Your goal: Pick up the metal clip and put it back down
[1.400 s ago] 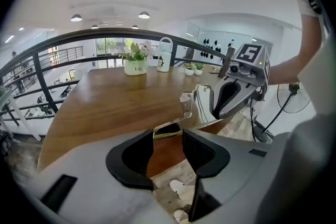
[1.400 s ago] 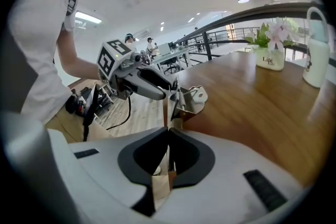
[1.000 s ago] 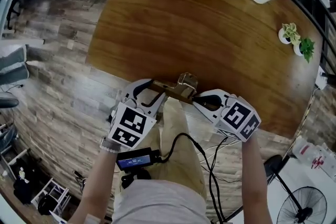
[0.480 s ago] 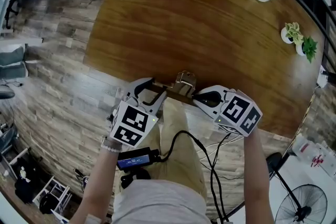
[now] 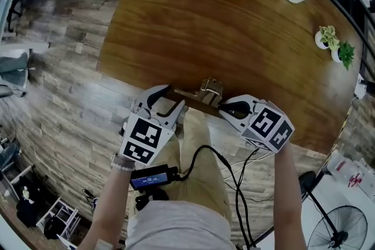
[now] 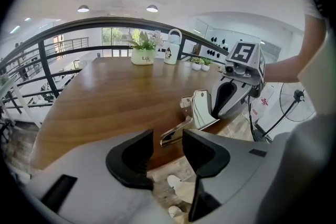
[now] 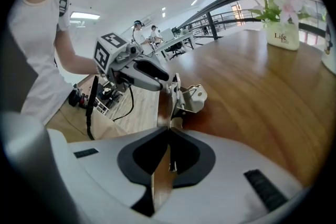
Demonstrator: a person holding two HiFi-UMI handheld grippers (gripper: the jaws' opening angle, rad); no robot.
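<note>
At edge of wooden table [image 5: 222, 32]: metal clip [image 5: 209, 89] | plank floor [image 5: 64, 108] | black railing [image 6: 105, 20]

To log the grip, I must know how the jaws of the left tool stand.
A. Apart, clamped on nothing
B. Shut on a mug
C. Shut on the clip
A: the left gripper view shows the left tool with its jaws apart, and the end of the clip lies just beyond the gap, not pinched.
</note>
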